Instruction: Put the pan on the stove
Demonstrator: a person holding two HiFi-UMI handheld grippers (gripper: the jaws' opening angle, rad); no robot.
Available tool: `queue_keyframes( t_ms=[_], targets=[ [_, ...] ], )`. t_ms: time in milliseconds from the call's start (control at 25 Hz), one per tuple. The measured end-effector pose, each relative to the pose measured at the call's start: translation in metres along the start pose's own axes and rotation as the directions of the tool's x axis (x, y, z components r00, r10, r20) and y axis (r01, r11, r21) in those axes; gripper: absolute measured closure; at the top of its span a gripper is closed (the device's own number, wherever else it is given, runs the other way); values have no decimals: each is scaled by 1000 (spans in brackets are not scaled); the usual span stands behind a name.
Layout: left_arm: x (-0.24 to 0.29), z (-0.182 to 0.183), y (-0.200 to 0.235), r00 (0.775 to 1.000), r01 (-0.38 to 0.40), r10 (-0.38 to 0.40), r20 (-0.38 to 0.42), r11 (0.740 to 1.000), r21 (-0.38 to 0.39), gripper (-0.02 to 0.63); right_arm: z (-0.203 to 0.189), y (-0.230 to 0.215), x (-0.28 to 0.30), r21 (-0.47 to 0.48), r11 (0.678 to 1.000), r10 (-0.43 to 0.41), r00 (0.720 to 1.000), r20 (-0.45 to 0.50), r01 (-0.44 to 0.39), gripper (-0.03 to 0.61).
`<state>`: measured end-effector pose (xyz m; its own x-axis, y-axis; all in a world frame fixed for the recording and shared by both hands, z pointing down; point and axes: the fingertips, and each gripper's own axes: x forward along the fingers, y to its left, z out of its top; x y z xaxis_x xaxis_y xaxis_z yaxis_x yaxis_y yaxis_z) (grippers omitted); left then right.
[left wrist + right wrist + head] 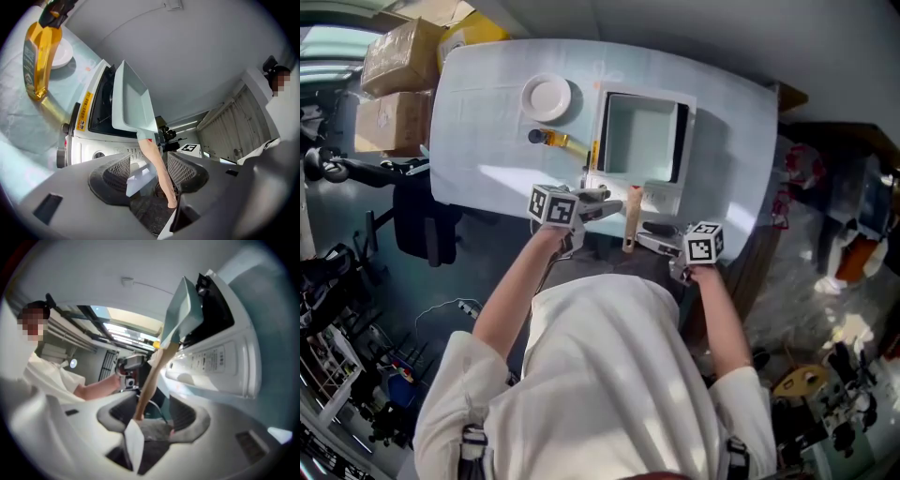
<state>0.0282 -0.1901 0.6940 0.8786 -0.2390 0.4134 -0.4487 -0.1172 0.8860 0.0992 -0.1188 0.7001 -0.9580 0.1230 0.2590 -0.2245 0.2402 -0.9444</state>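
A square pale-green pan [637, 139] sits on the white portable stove [664, 195] on the table. Its wooden handle [632, 220] sticks out over the table's near edge. My left gripper [605, 202] is just left of the handle and my right gripper [652, 236] just right of it. In the left gripper view the handle [157, 164] runs between the open jaws of the left gripper [149, 171], close to the right pad. In the right gripper view the handle [152, 376] passes between the open jaws of the right gripper [152, 417], near the left pad. Neither grips it.
An oil bottle [548, 139] and a white dish [547, 97] stand left of the stove on the pale tablecloth [478, 150]. Cardboard boxes [398, 84] are stacked beyond the table's left end, and a black chair [427, 225] stands below them.
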Motion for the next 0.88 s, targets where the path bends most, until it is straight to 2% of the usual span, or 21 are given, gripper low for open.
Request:
queue_keyframes(
  t_ms=[120, 320, 560, 880],
  targets=[
    [-11, 5, -14, 998, -30, 26, 48, 996, 80, 353, 10, 13, -12, -55, 998, -23, 999, 36, 25, 354],
    [-29, 9, -43, 991, -84, 57, 122, 971, 225, 407, 24, 33, -32, -169, 980, -89, 990, 106, 106, 448],
    [-50, 11, -68, 979, -86, 25, 202, 951, 298, 487, 32, 58, -31, -275, 939, -159, 970, 185, 207, 524],
    [-91, -3, -94, 963, -114, 0, 269, 906, 408, 580, 27, 93, -23, -345, 869, -264, 922, 283, 355, 541]
  ],
)
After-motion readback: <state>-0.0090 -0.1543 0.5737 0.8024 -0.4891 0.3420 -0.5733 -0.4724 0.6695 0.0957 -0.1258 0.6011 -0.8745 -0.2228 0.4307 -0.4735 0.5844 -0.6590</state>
